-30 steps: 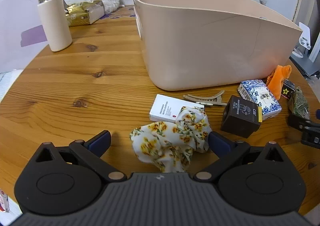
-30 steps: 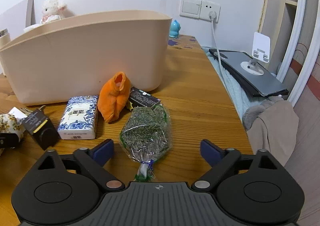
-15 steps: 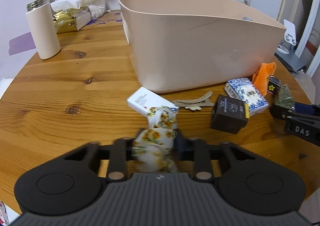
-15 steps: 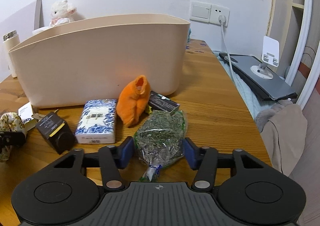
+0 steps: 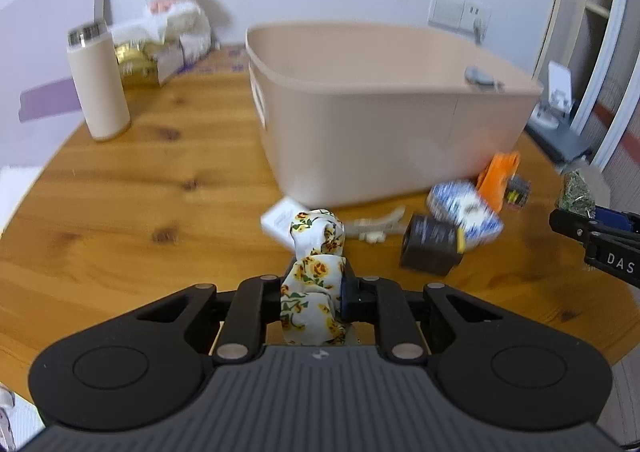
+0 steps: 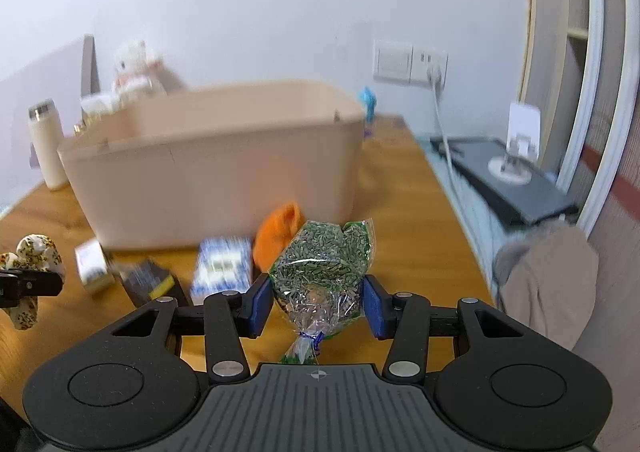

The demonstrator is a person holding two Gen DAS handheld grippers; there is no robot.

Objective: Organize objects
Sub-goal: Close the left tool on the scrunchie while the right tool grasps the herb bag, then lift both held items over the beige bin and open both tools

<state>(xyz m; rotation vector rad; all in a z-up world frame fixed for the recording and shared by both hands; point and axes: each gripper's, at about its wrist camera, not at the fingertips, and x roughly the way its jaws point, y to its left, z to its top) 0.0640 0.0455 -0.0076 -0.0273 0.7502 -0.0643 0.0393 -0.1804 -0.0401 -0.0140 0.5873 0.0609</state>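
My left gripper [image 5: 311, 292] is shut on a floral fabric scrunchie [image 5: 316, 252], held up off the wooden table [image 5: 120, 191]. My right gripper [image 6: 316, 302] is shut on a clear bag of green dried herbs [image 6: 320, 268], also lifted. A big beige bin [image 5: 380, 119] stands ahead of both; it appears as the beige bin [image 6: 216, 167] in the right wrist view. On the table in front of the bin lie a white box [image 5: 280, 221], a hair clip [image 5: 376, 230], a black box [image 5: 430, 252], a blue-and-white pack [image 5: 464, 209] and an orange item [image 5: 500, 175].
A beige flask [image 5: 100, 83], a gold-wrapped box [image 5: 140, 63] and a white plush toy [image 5: 176, 11] stand at the back left. To the right, off the table edge, are a dark laptop [image 6: 516, 183], a cable [image 6: 444, 147] and grey clothing [image 6: 548, 272].
Both grippers went from open to shut, the left on the scrunchie, the right on the herb bag. Both then rose off the table with their loads.
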